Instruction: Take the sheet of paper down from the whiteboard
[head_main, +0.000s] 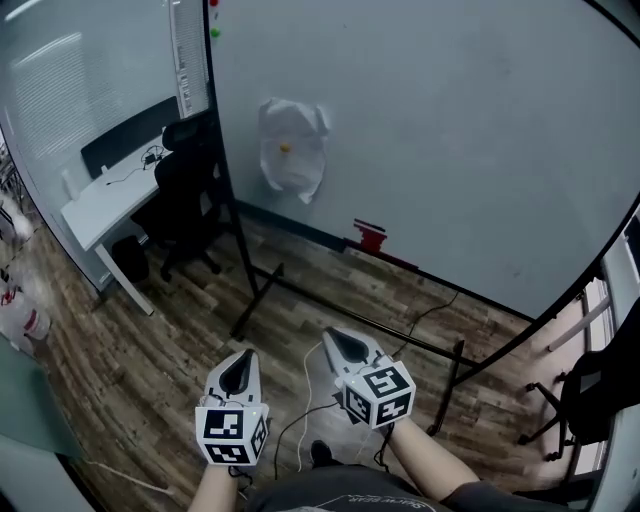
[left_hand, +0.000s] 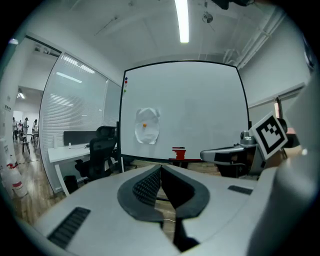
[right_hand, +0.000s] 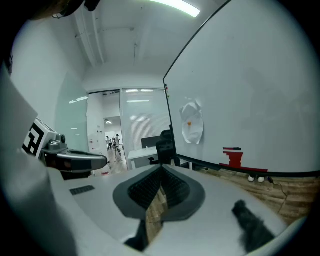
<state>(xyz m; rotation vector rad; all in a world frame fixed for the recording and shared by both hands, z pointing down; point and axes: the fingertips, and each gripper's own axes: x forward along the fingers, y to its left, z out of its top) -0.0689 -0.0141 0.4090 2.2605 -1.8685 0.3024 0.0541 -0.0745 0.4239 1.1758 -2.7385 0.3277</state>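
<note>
A crumpled white sheet of paper (head_main: 292, 150) hangs on the whiteboard (head_main: 450, 120), pinned by a small orange magnet (head_main: 285, 147). The same paper (left_hand: 147, 126) lies straight ahead in the left gripper view and the paper (right_hand: 192, 122) sits to the upper right in the right gripper view. Both grippers are held low over the floor, well short of the board. My left gripper (head_main: 240, 356) (left_hand: 161, 167) is shut with nothing between its pads. Beside it, my right gripper (head_main: 336, 338) (right_hand: 161, 169) has its tips touching and holds nothing.
A red object (head_main: 370, 236) sits on the board's lower ledge. The board's black stand legs (head_main: 255, 290) spread over the wooden floor, with a cable (head_main: 300, 420) lying near my feet. A white desk (head_main: 110, 200) and a black office chair (head_main: 185, 190) stand left of the board.
</note>
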